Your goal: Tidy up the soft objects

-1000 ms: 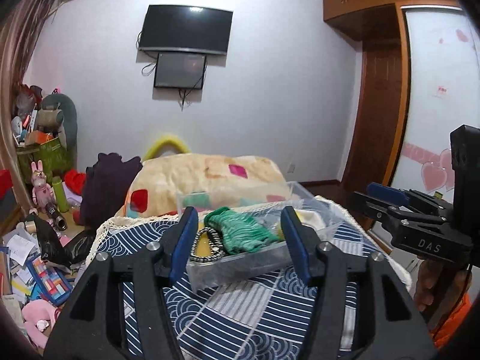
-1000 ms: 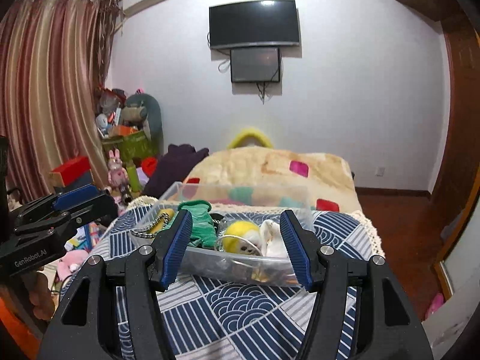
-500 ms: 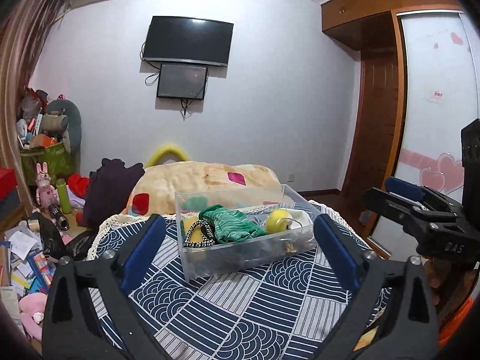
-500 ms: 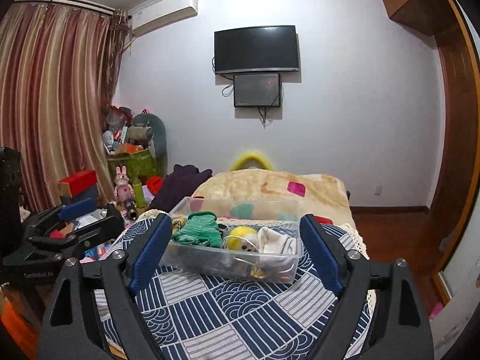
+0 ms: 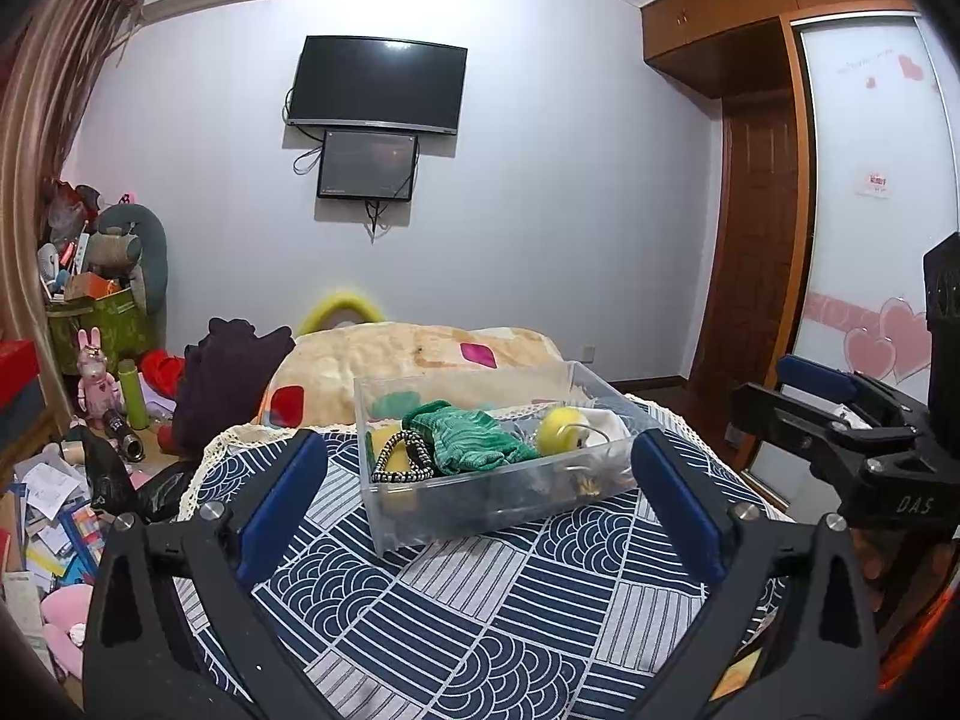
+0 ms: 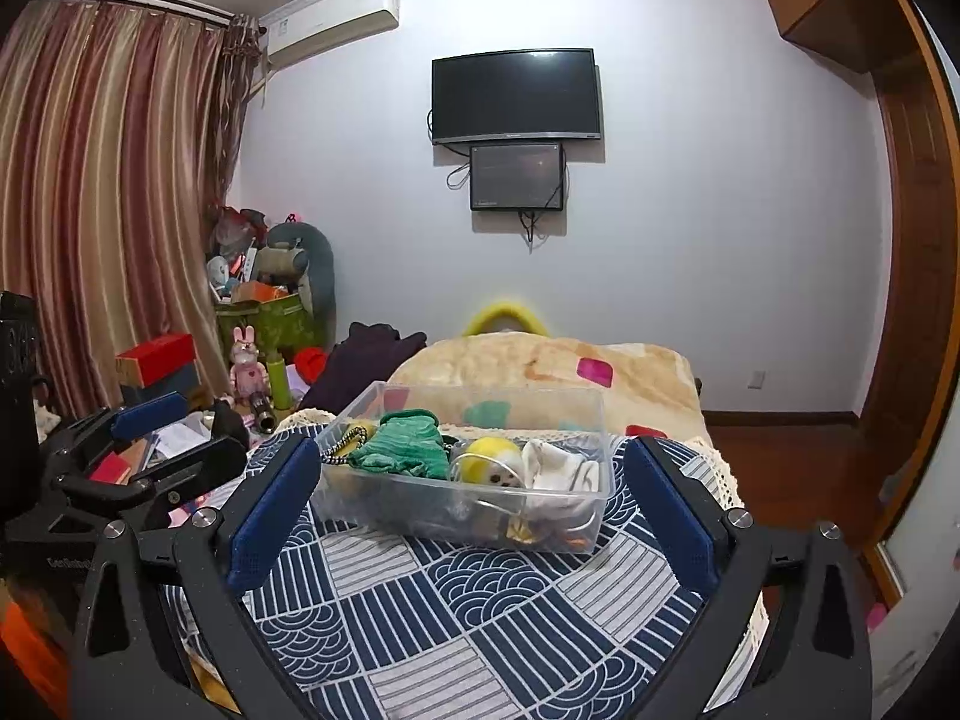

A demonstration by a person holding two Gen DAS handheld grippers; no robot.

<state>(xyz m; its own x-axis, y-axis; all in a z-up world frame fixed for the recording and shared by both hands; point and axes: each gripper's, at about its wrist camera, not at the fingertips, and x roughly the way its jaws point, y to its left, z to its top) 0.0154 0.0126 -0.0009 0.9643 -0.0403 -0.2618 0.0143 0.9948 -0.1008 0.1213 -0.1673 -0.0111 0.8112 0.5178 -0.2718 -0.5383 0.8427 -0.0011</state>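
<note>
walls: pale lilac | television (image 6: 516, 95) wall-mounted | curtain (image 6: 114, 192) striped | wardrobe (image 5: 750, 36) wooden

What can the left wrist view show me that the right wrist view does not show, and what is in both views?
Only the left wrist view shows the sliding door with pink hearts and the right gripper from the side. Only the right wrist view shows the striped curtains and the left gripper from the side. Both show the clear plastic box on the blue patterned cloth, holding the green knit item and yellow plush toy, plus the wall television.
</note>
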